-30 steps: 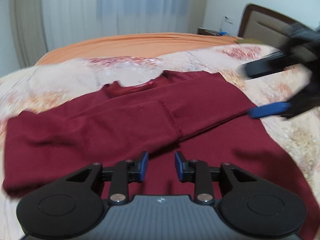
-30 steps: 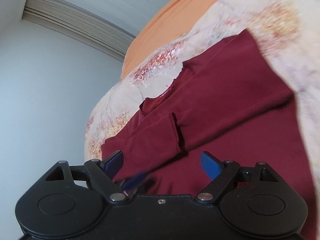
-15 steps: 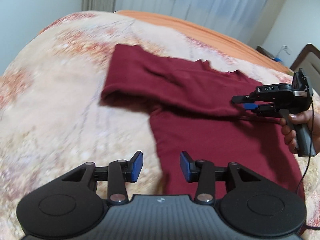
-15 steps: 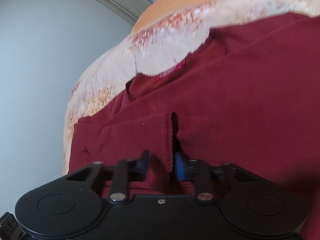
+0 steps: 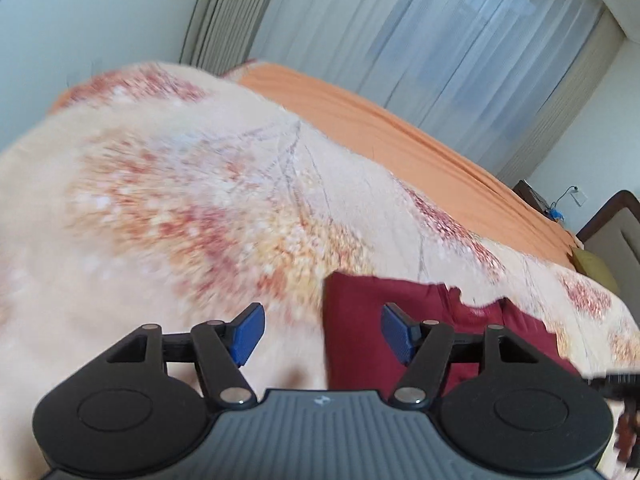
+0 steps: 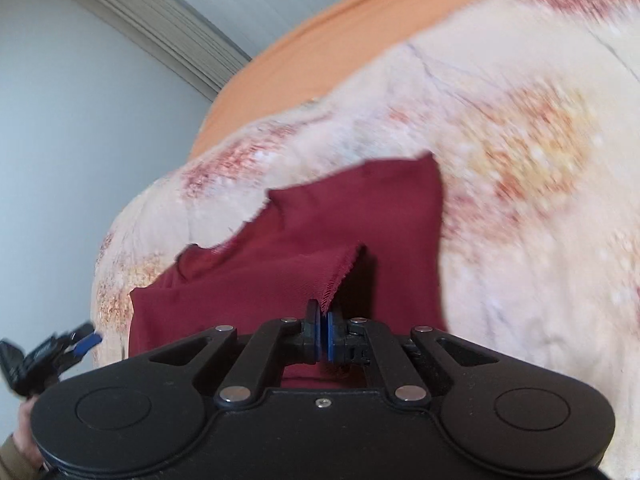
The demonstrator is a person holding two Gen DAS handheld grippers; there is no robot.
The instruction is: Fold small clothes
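A dark red long-sleeved top (image 6: 360,208) lies on the floral bedspread (image 6: 520,160). My right gripper (image 6: 323,334) is shut on the cuff edge of its sleeve (image 6: 320,276) and holds it raised over the top's body. In the left wrist view the top (image 5: 360,320) shows low at the right, its left edge between the fingers. My left gripper (image 5: 322,334) is open and empty, over the bedspread at the top's left edge. It also shows at the left edge of the right wrist view (image 6: 60,352).
An orange sheet (image 5: 400,128) covers the far side of the bed. Curtains (image 5: 400,32) hang behind it. A headboard (image 5: 616,232) and a nightstand (image 5: 532,196) stand at the far right. The bedspread (image 5: 160,200) stretches wide to the left of the top.
My right gripper has shut on the sleeve cuff and lifted it. My left gripper has swung left off the top, opened wider, and now faces mostly bedspread.
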